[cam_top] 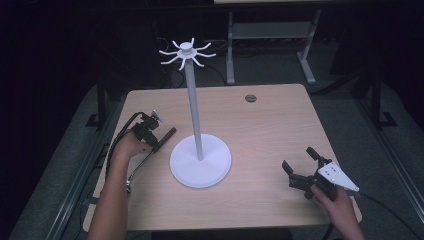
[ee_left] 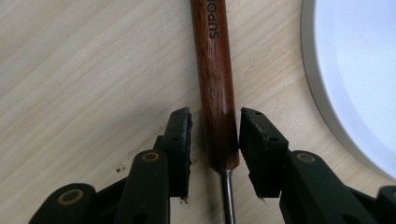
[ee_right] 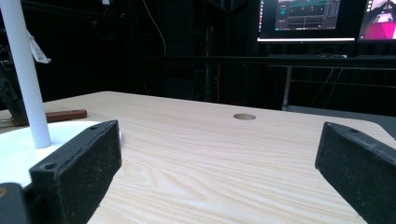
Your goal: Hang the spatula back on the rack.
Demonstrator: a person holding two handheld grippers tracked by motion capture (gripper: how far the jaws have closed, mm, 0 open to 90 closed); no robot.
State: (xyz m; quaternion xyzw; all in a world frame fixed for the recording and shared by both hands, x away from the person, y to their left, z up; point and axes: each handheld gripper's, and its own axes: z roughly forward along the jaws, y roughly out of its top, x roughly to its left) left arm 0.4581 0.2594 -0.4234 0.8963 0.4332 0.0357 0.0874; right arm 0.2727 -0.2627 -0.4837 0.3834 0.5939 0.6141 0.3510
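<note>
Grasp step: left gripper (ee_left: 215, 135) jaws apart, straddling the dark wooden tool handle (ee_left: 215, 88) near table's left edge; next, squeeze shut. Right gripper (cam_top: 301, 166) wide open, idle.

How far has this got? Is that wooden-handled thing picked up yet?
Early days. The wooden-handled tool lies flat on the table beside the white stand. The left hand-held gripper has its jaws on either side of the handle, a sliver of gap showing, so not yet clamped. Closing and lifting remain. The right hand-held gripper waits open, holding nothing.
</note>
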